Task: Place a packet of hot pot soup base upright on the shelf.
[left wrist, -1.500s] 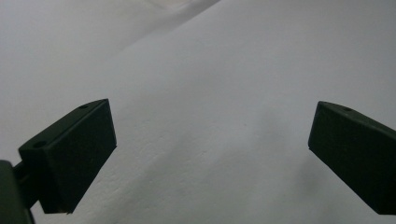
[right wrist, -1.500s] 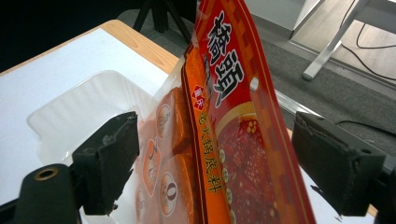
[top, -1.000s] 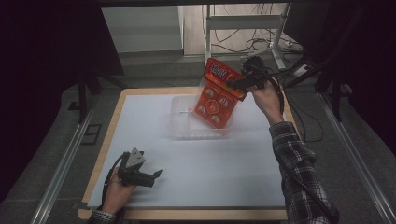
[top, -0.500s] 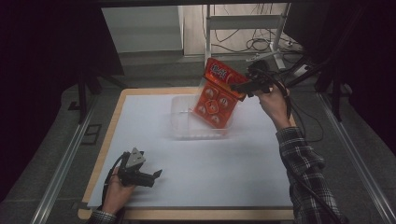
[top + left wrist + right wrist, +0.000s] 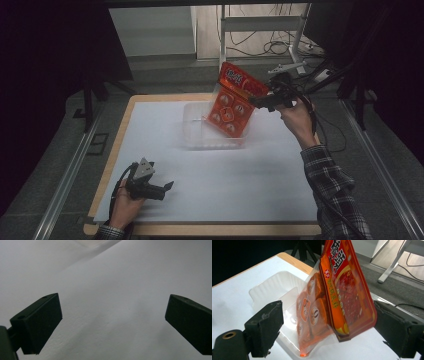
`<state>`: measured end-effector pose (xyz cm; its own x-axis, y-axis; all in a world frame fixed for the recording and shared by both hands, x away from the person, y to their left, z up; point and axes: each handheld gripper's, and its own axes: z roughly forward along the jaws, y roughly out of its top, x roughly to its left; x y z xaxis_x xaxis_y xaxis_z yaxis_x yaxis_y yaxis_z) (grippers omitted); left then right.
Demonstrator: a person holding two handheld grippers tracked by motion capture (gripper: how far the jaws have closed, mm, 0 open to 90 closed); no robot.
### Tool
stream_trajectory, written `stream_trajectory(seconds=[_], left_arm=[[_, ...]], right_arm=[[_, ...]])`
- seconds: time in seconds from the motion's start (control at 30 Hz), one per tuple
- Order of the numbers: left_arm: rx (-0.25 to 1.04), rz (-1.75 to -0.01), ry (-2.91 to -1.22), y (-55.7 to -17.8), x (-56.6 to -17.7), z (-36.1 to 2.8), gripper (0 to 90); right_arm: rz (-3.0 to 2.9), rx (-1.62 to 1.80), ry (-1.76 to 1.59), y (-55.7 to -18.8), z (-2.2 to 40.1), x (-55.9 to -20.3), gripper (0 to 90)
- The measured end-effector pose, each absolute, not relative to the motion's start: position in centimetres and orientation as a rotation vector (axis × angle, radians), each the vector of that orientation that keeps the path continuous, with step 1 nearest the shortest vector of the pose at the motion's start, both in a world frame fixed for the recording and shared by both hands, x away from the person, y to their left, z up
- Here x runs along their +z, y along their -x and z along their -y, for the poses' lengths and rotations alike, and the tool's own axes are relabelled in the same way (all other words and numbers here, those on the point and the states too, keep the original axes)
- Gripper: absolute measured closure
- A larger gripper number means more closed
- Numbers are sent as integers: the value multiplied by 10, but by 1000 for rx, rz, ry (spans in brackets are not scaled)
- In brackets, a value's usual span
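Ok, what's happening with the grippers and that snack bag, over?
Left gripper open, low over white sheet. Right gripper open around red plastic snack bag. Bag tilted, bottom corner in clear plastic tray. Nothing blocking the tray.

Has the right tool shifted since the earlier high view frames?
Yes. The right tool has drifted slightly right and away from the person, judged against the clear plastic tray, and the red snack bag has moved with it.
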<state>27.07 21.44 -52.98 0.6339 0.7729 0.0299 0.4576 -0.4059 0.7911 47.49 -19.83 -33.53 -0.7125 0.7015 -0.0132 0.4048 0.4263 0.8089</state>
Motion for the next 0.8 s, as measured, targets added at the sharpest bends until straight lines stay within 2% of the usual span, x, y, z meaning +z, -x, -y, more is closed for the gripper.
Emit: stream_trajectory(seconds=[0.57,0.8], left_arm=[[503,-943,-2042,-270,-528,-216,4],[507,-942,-2044,-270,-528,-215,4]], right_arm=[[-2320,1183,-954,-452,211,-346,92],[-2274,1182,-958,-442,215,-345,50]])
